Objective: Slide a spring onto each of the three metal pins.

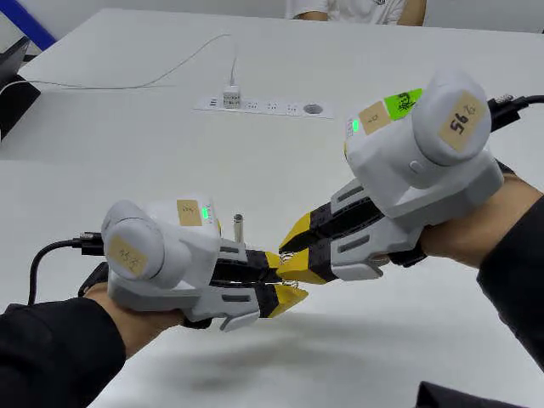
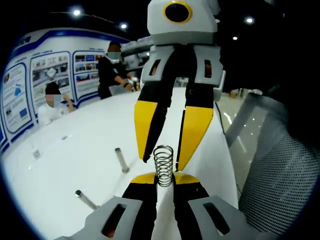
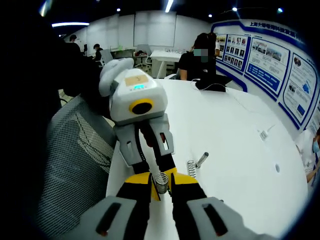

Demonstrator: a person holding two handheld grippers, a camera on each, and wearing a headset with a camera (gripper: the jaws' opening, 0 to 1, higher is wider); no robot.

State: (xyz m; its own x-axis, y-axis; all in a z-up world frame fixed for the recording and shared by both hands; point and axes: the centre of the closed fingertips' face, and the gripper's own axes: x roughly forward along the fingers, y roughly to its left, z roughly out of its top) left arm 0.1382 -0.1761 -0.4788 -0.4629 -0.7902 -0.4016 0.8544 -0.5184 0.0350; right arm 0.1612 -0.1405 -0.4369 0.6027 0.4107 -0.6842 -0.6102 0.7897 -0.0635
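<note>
Two bare pins [image 2: 121,160] are seen left of the held spring [image 2: 163,165] in the left gripper view; it is clamped by the left gripper [image 2: 163,181], with the right gripper [image 2: 162,163] spread around it. In the right gripper view, a second spring [image 3: 191,168] is seen just beyond it, seating unclear. Threading is judged mostly undone.

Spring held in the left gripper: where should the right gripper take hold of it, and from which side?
Take the spring by its free coils, across the sides, coming head-on from opposite the left gripper. Its base is pinched there, the rest stands out bare, and the right gripper straddles it, open. Probably squeeze lightly so the bore stays clear.
</note>
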